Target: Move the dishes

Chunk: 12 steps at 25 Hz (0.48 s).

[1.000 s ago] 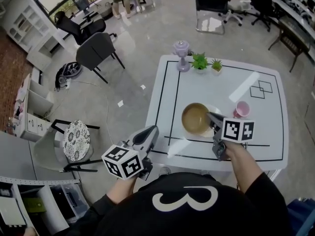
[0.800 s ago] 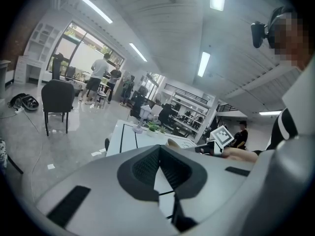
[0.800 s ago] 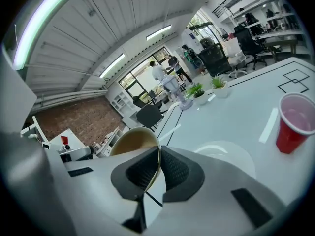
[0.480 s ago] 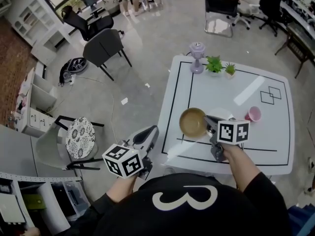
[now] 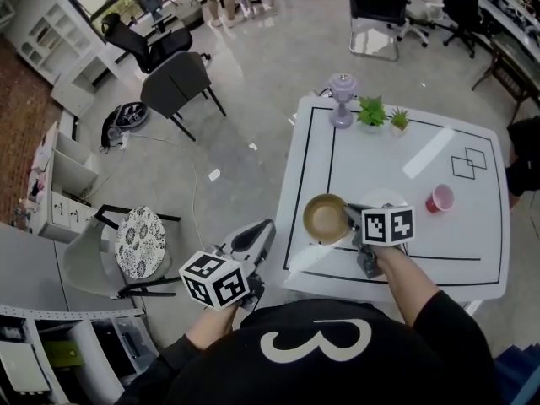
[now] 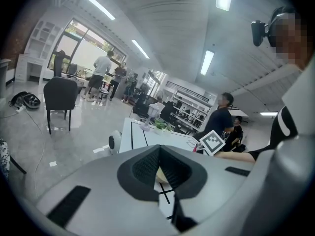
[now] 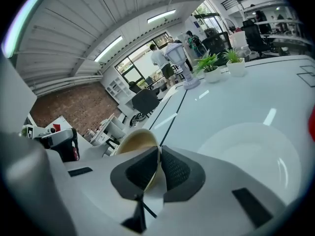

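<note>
My right gripper is shut on the rim of a tan bowl, which hangs over the left front part of the white table. In the right gripper view the bowl's rim is pinched between the pads of that gripper. Just right of the bowl a white plate lies on the table, partly hidden by the marker cube; the right gripper view shows the plate bare. A pink cup stands farther right. Off the table's left front corner, my left gripper is shut on nothing.
A purple lamp and two small potted plants stand at the table's far edge. Dark chairs and a patterned stool are on the floor to the left. A person's dark sleeve shows at the right edge.
My right gripper has carried the bowl to the left, off the white plate and toward the table's left side. The left gripper has stayed in place.
</note>
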Each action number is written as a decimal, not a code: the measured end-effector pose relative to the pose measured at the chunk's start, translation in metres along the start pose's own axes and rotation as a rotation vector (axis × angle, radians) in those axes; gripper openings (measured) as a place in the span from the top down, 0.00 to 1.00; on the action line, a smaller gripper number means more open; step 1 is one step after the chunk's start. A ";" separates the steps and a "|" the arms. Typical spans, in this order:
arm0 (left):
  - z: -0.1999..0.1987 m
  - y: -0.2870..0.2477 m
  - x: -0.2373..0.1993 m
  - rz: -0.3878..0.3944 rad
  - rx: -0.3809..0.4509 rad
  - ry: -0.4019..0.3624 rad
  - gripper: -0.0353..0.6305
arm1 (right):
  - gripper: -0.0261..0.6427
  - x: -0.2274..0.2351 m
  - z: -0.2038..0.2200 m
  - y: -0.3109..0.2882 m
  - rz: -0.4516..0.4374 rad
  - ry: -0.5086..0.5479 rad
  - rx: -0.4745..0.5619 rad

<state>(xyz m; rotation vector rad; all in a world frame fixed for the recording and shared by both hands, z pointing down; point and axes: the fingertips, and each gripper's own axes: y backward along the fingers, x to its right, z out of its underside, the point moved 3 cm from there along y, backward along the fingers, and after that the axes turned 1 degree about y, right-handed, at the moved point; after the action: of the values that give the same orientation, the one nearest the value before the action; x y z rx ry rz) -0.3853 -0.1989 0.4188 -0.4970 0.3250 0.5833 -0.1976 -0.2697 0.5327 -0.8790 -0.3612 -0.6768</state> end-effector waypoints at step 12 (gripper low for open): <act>-0.003 -0.011 0.003 0.007 0.013 0.000 0.95 | 0.75 -0.001 -0.009 0.003 -0.063 -0.016 0.039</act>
<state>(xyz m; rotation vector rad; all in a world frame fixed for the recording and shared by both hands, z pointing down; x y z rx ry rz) -0.3773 -0.2067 0.4193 -0.4838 0.3304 0.5875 -0.1966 -0.2747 0.5251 -0.8390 -0.4171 -0.7189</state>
